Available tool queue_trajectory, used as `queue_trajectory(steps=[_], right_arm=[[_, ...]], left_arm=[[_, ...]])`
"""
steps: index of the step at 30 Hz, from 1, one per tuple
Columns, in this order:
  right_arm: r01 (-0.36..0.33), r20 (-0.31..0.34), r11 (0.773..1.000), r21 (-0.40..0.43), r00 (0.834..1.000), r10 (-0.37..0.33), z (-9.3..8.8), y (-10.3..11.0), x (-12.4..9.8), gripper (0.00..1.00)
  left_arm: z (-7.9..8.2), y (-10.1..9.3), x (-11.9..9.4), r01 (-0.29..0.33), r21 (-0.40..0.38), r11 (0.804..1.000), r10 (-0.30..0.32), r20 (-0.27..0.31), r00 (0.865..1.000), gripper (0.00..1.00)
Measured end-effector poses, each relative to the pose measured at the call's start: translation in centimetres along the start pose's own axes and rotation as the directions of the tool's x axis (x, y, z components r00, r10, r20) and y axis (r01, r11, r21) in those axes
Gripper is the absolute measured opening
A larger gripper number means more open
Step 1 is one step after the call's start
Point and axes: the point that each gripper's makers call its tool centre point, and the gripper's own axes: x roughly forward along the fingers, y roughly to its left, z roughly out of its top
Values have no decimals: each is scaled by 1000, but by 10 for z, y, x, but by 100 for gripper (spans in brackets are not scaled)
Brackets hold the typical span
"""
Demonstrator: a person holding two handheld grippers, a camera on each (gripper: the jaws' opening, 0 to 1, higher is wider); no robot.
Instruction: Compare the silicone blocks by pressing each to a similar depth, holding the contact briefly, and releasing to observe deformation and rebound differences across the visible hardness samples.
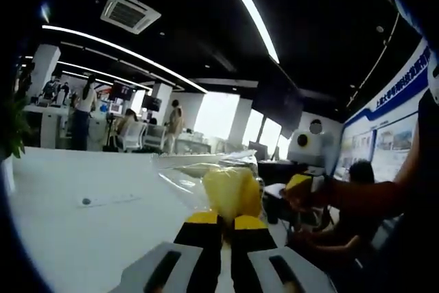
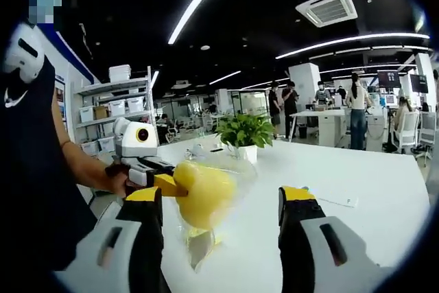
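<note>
A yellow silicone block (image 1: 233,190) sits inside a clear plastic bag (image 1: 188,173), held above the white table (image 1: 82,238). My left gripper (image 1: 227,221) is shut on the bagged block, its yellow-tipped jaws nearly together. In the right gripper view the same yellow block (image 2: 206,193) hangs in its bag (image 2: 236,166), with the left gripper (image 2: 147,162) reaching in from the left and pinching it. My right gripper (image 2: 221,197) is open, its jaws wide apart on either side of the block without touching it. The right gripper's yellow tip (image 1: 298,183) shows past the block.
The white table (image 2: 370,190) runs far ahead. A potted plant (image 2: 243,132) stands on it behind the bag, and a paper slip (image 2: 339,200) lies to the right. A small dark speck (image 1: 86,201) lies on the table. Shelves with boxes (image 2: 113,104) and people at desks are beyond.
</note>
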Motion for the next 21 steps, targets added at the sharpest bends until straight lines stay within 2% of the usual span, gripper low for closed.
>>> queue_trajectory(steps=[3,5,8,21], right_arm=[[-29,-12,999,39,999,30,-3,4,2,50],[-44,-36,996,79,998,47,-8,5,5,49],[-51,-47,995,87,997,55,-10,6,8,45],[-110,-51,982,151,992,119,-12,16,15,34]], left_arm=[[0,-1,0,4,1,1000,-4,-2,1000,0],[1,-1,0,6,2,1000,-6,-1,1000,0],[-1,-2,0,13,-3,1000,-13,-6,1000,0],[1,-12,1,57,-16,998,-57,-6,998,0]])
